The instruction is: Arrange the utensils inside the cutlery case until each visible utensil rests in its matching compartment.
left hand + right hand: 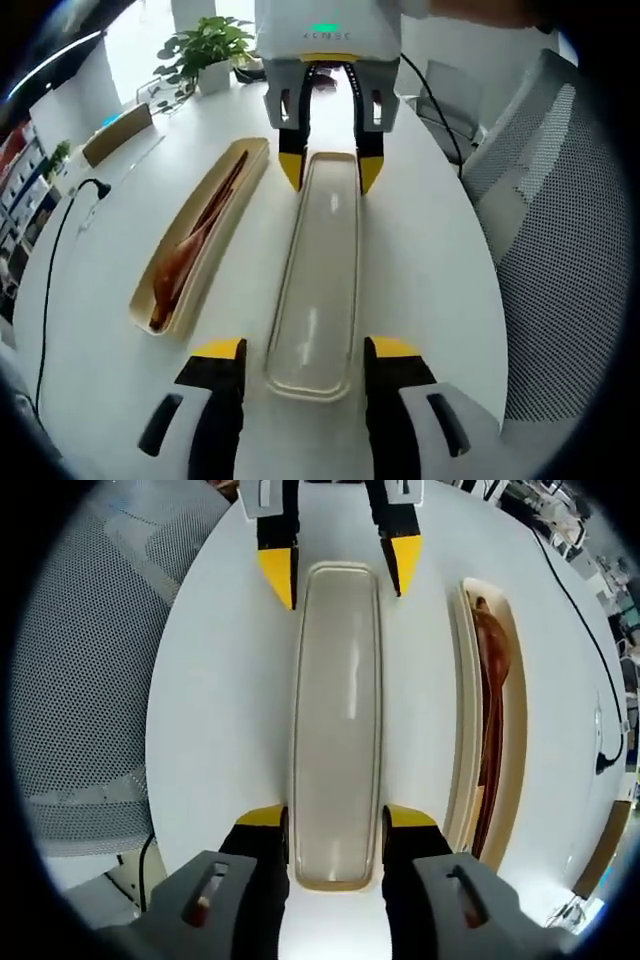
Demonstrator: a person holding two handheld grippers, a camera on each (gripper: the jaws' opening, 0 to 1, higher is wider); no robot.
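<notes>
Between my left gripper's (pixel 305 365) jaws sits one end of the lid (pixel 315 280); they stand open astride it, close to its edges but not clearly clamping. My right gripper (pixel 335 825) brackets the other end the same way, jaws open and near the rim, contact hard to tell. Just beside the lid lies the case (pixel 205 235), with a brown spoon (pixel 180 262) and chopsticks (pixel 222 192) resting inside. Both sit on the white table (pixel 100 330). I judge that closing unevenly could skid or tilt the smooth lid into the case, jolting the utensils out of their slots.
</notes>
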